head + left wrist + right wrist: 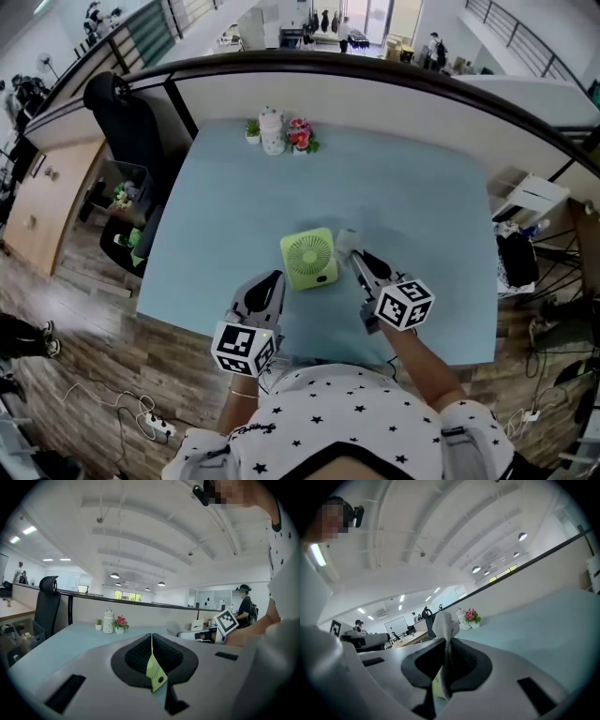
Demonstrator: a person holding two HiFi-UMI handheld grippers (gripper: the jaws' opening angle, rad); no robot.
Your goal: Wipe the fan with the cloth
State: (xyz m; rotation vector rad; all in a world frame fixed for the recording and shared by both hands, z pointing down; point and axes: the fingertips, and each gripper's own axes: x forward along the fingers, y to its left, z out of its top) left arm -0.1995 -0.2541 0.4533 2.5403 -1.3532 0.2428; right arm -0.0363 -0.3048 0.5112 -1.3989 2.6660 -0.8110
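Observation:
A small green fan [308,259] lies grille-up on the light blue table [412,197], near its front edge. My right gripper [356,259] is just right of the fan, shut on a grey cloth [345,240] that bunches at the fan's upper right corner. In the right gripper view the cloth [445,632] sticks up between the jaws of the right gripper [446,660]. My left gripper [274,279] points at the fan's lower left corner, jaws shut. In the left gripper view a sliver of the fan [153,668] shows through the slit of the left gripper [151,653].
A white jar [272,131] with a small plant and red flowers [301,135] stands at the table's far edge against a partition. A black office chair [120,111] is off the table's left side. The front table edge runs just below both grippers.

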